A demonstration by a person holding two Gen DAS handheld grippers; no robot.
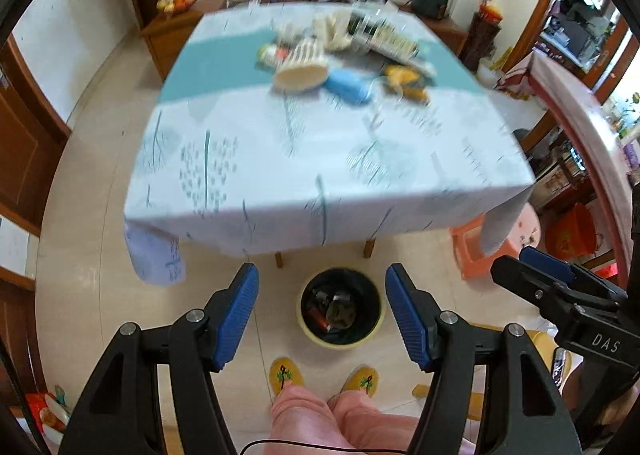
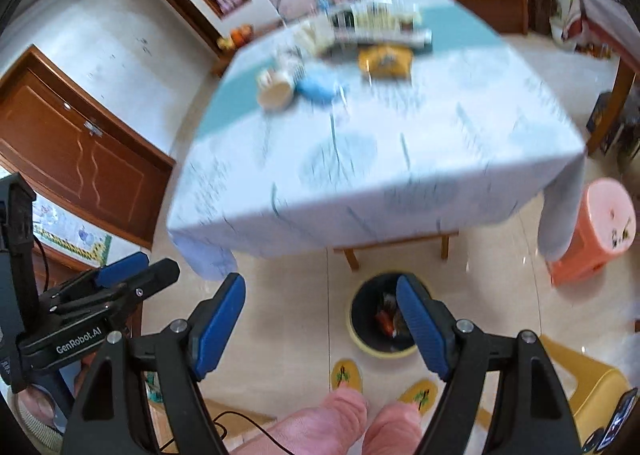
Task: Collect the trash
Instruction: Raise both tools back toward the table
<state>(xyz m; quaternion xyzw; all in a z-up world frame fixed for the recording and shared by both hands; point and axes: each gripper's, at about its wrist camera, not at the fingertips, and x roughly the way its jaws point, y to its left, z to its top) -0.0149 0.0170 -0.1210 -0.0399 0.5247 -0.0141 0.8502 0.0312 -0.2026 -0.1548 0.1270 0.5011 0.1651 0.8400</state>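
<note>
With nothing between their blue pads, both claws hang released above the floor: the left gripper (image 1: pixel 322 315) spreads its jaws wide and empty, and the right gripper (image 2: pixel 320 329) does the same just beside it. Look past those tips and there's the trash bin (image 1: pixel 306 329), a round dark-lined pail with a pale rim, sitting on the tiles right by the person's yellow slippers (image 1: pixel 286 373). It already holds a few scraps, so it looks parked there for short, easy drops. Further out stands the table (image 1: pixel 320 159) under its leaf-print cloth, near half bare. The remaining trash is bunched at the far end: a pale paper cup (image 1: pixel 300 75) on its side touching a blue item (image 1: pixel 348 85), a yellow wrapper (image 1: pixel 404 81) nearby, and flattened packaging (image 1: pixel 380 35) behind. Blur hides the finer detail. My read: both tools empty, next stop that far cluster, and it's a long reach across the cloth.
</note>
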